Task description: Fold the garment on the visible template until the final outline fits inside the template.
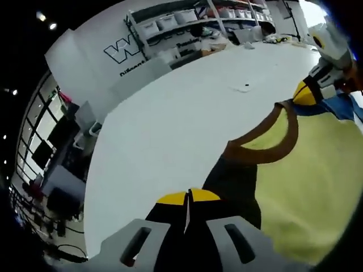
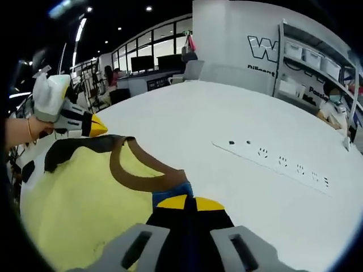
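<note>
Here, closest to my left gripper [image 1: 189,198], the yellow tips are pressed together with a dark fold of the garment [image 1: 306,181] pinched between them, so I read it as clamped on the cloth. The garment spreads up and to the right of those jaws: pale yellow fabric with a brown neckband [image 1: 266,133] curving across it and a black patch just beside the tips. Beyond that, at the far right, my right gripper [image 1: 306,93] comes into the left gripper view, its yellow tip sitting on a blue edge of the same garment.

In the right gripper view my right gripper [image 2: 190,202] is likewise closed, and a blue strip of cloth [image 2: 170,192] meets its tips; I think it is gripped, though the contact is partly hidden by the jaws. The yellow body of the garment lies to the left of those jaws on the white table [image 2: 238,119]. Farther left, the left gripper shows with a hand [image 2: 20,131] behind it, its tip at the garment's dark edge. Ahead and to the right, a white power strip [image 2: 278,161] lies on the table, well apart from the cloth. Past the table's far edge stand shelves with bins [image 2: 306,56].
</note>
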A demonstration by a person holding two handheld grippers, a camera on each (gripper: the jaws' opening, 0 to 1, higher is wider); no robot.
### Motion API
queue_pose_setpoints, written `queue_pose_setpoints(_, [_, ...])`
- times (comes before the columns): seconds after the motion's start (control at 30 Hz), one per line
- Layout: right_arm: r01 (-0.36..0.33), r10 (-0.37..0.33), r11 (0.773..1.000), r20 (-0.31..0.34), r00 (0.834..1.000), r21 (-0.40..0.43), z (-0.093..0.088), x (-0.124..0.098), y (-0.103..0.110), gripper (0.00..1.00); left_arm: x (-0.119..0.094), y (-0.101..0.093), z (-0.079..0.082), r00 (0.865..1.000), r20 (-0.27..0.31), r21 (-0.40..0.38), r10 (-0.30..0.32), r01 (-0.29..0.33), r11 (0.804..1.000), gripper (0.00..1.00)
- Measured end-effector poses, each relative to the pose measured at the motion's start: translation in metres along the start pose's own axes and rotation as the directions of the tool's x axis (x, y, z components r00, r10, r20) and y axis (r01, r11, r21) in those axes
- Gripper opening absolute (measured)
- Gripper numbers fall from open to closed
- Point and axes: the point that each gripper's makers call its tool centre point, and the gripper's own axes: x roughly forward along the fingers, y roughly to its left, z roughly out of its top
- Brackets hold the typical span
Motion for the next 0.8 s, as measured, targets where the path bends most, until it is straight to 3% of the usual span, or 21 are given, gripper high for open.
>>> queue_pose_setpoints(0.13, [0.006, -0.006, 1.0, 0.021, 1.0, 0.027, 0.007, -0.008, -0.003, 0.17, -0.015, -0.007, 0.009, 0.999, 0.041, -0.051, -0.033, 0.035, 0.998, 0.07])
queue_pose_setpoints(0.23, [-0.009, 0.008, 0.998, 0.025, 1.0, 0.055, 0.01, -0.017, 0.0, 0.28, -0.023, -0.017, 0.016, 0.994, 0.072, -0.081, -0.077, 0.083, 0.993, 0.21])
queue_pose_setpoints(0.27, [-0.022, 0.02, 0.998, 0.033, 0.999, 0.066, 0.01, -0.021, 0.003, 0.32, -0.033, -0.029, 0.02, 0.989, 0.097, -0.12, -0.111, 0.122, 0.985, 0.28])
queue_pose_setpoints(0.37, [-0.04, 0.036, 0.994, 0.045, 0.998, 0.101, 0.01, -0.032, 0.008, 0.47, -0.037, -0.041, 0.024, 0.981, 0.112, -0.18, -0.156, 0.174, 0.968, 0.47])
queue_pose_setpoints(0.47, [-0.045, 0.037, 0.99, 0.06, 0.998, 0.134, 0.008, -0.044, 0.011, 0.6, -0.058, -0.05, 0.03, 0.98, 0.135, -0.158, -0.147, 0.167, 0.973, 0.6])
queue_pose_setpoints(0.67, [-0.065, 0.058, 0.987, 0.053, 0.997, 0.147, -0.002, -0.068, 0.021, 0.71, -0.078, -0.065, 0.032, 0.97, 0.166, -0.194, -0.179, 0.21, 0.958, 0.88])
queue_pose_setpoints(0.8, [-0.075, 0.069, 0.985, 0.043, 0.997, 0.155, -0.011, -0.085, 0.029, 0.75, -0.093, -0.076, 0.025, 0.966, 0.165, -0.198, -0.198, 0.229, 0.953, 0.96])
